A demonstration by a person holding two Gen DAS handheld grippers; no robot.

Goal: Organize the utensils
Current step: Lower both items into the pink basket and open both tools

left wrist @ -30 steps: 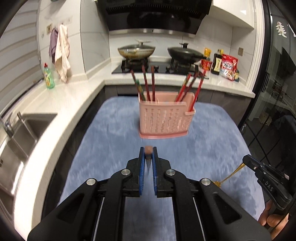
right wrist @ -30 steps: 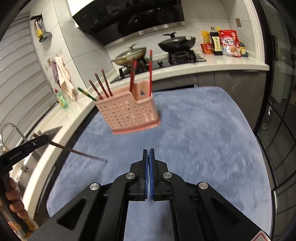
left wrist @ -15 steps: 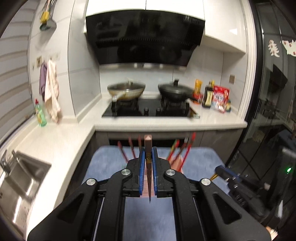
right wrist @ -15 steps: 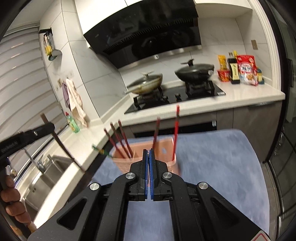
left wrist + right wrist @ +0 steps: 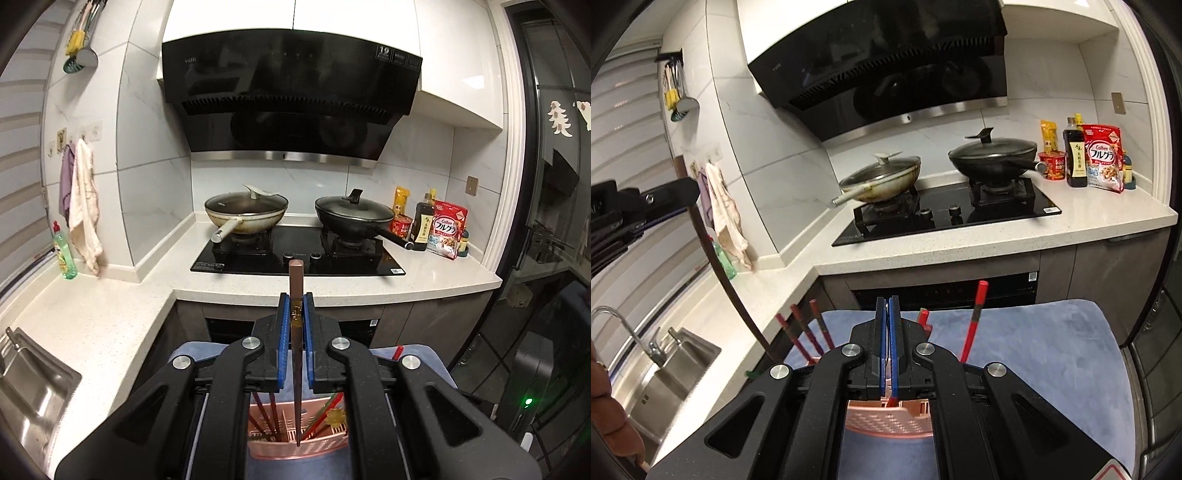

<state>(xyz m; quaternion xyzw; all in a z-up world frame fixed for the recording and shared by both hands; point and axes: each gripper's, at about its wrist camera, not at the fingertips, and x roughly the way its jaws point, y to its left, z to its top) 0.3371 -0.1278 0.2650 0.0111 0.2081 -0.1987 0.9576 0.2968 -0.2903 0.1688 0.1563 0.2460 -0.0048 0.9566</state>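
The left claw [image 5: 295, 314] was clenched on a brown chopstick [image 5: 296, 354], held upright with its lower tip hanging over the pink utensil basket [image 5: 295, 448] on the blue-covered bench [image 5: 1034, 354]. Several red and dark chopsticks [image 5: 971, 325] already stood in the basket, so most of the sorting looked done. The right claw [image 5: 888, 343] was shut tight; whether it held something thin could not be told. Dropping the brown chopstick in seemed the step remaining.

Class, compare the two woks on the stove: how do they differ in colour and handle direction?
The left wok is pale and stained; the right wok is black. The left wok's handle points toward the camera's left; the right wok's points right. Both wear glass lids and sit on burners.
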